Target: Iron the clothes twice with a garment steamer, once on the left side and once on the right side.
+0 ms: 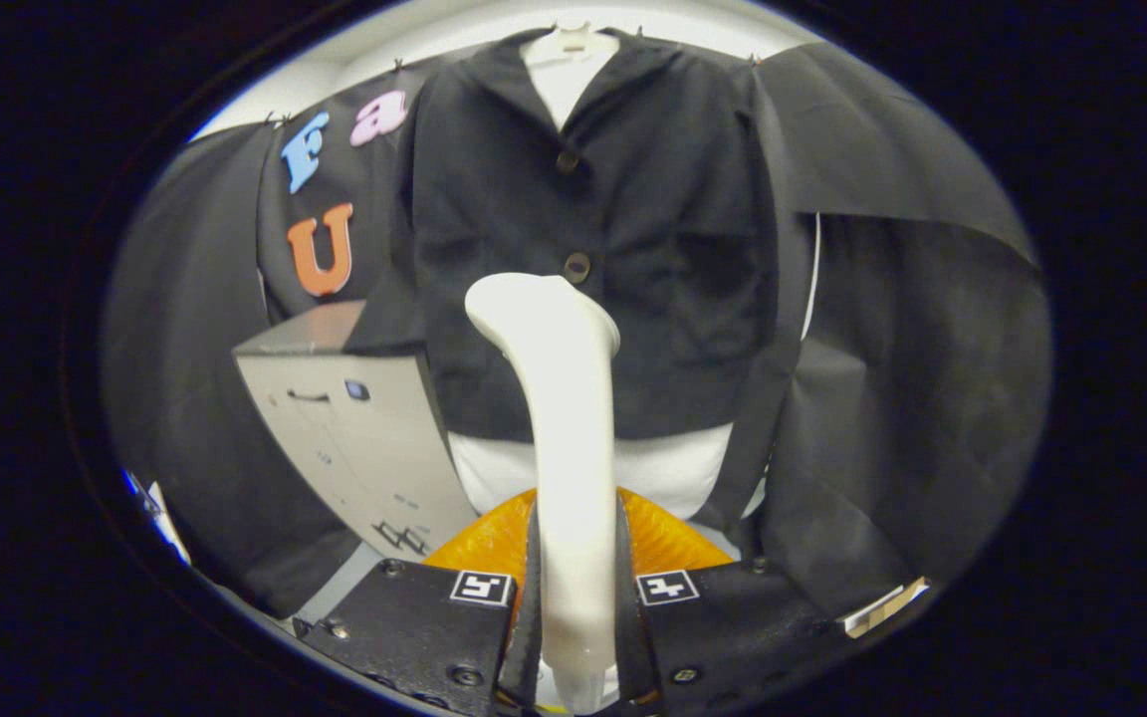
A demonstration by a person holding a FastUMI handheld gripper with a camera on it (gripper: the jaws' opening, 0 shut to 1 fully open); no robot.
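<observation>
Gripping white steamer [556, 398] in claw [575, 597], apparently near jacket [673, 249]

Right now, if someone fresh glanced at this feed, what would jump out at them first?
The white garment steamer dominates, rising upright between the gripper fingers, which are shut on its handle. Just beyond its head hangs the black jacket, buttoned over a white form on a hanger. A grey cabinet stands beside the jacket, and something orange glows low behind the fingers.
</observation>
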